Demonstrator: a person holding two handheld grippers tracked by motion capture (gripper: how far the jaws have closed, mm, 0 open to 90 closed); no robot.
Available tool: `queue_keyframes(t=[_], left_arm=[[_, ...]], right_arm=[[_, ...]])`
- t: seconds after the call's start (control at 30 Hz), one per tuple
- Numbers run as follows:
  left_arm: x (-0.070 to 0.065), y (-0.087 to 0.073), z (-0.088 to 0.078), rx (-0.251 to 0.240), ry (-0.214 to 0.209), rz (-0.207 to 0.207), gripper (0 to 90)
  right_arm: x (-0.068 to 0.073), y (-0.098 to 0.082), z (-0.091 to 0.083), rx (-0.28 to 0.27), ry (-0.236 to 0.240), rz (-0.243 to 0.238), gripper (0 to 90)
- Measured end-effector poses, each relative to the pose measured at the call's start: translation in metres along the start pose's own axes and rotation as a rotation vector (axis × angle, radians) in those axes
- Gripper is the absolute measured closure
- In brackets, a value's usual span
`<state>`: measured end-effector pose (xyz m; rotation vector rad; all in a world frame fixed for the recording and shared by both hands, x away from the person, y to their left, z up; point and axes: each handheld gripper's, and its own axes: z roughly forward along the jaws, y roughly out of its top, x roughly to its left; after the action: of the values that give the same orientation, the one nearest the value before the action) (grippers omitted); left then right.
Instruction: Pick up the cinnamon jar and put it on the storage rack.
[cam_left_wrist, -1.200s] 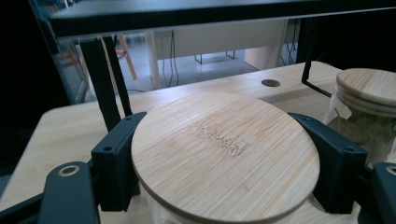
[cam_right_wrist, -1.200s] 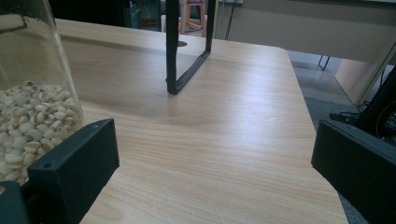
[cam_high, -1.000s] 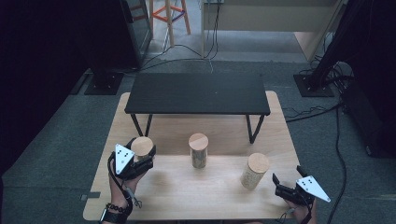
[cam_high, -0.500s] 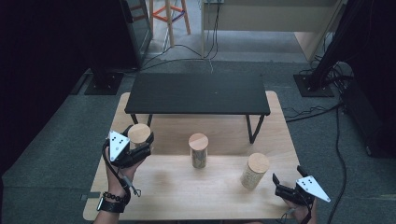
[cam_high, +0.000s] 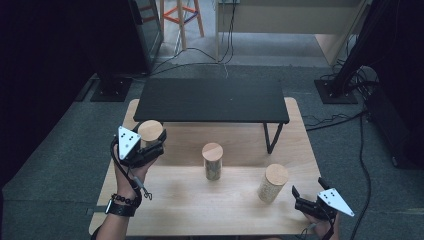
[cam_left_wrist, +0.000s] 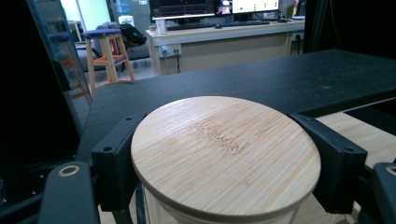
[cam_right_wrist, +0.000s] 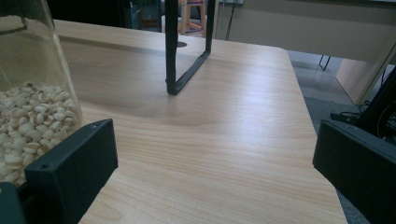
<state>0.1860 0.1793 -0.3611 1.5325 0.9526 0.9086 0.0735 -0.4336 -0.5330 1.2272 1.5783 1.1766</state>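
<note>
My left gripper (cam_high: 151, 143) is shut on a glass jar with a round bamboo lid (cam_high: 150, 131), held off the wooden table (cam_high: 200, 205) near its left edge. In the left gripper view the lid (cam_left_wrist: 224, 154) sits between both jaws of the left gripper (cam_left_wrist: 225, 164), level with the top of the black shelf (cam_left_wrist: 233, 79). A second lidded jar (cam_high: 213, 161) stands mid-table. A third jar (cam_high: 272, 182) stands at the front right. My right gripper (cam_high: 307, 190) rests open just right of the third jar. The right gripper (cam_right_wrist: 212, 172) has that jar of pale grains (cam_right_wrist: 32, 93) at its left jaw.
A low black shelf (cam_high: 210, 100) on thin legs spans the back of the table; one shelf leg (cam_right_wrist: 180, 46) stands ahead of the right gripper. Cables and dark stands lie on the floor around. Stools and a desk are beyond.
My left gripper has risen and moved away from me toward the shelf with the jar in it. The right gripper has stayed put.
</note>
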Motion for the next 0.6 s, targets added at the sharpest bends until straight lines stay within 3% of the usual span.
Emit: queue_keyframes(t=[0.33, 0.6], left_arm=[[0.007, 0.016, 0.013, 0.008, -0.017, -0.019, 23.5], [0.011, 0.028, 0.019, -0.017, -0.013, -0.02, 23.5]], right_arm=[[-0.001, 0.0, 0.0, -0.001, 0.001, 0.001, 0.0], [-0.001, 0.0, 0.0, -0.002, 0.003, 0.003, 0.0]])
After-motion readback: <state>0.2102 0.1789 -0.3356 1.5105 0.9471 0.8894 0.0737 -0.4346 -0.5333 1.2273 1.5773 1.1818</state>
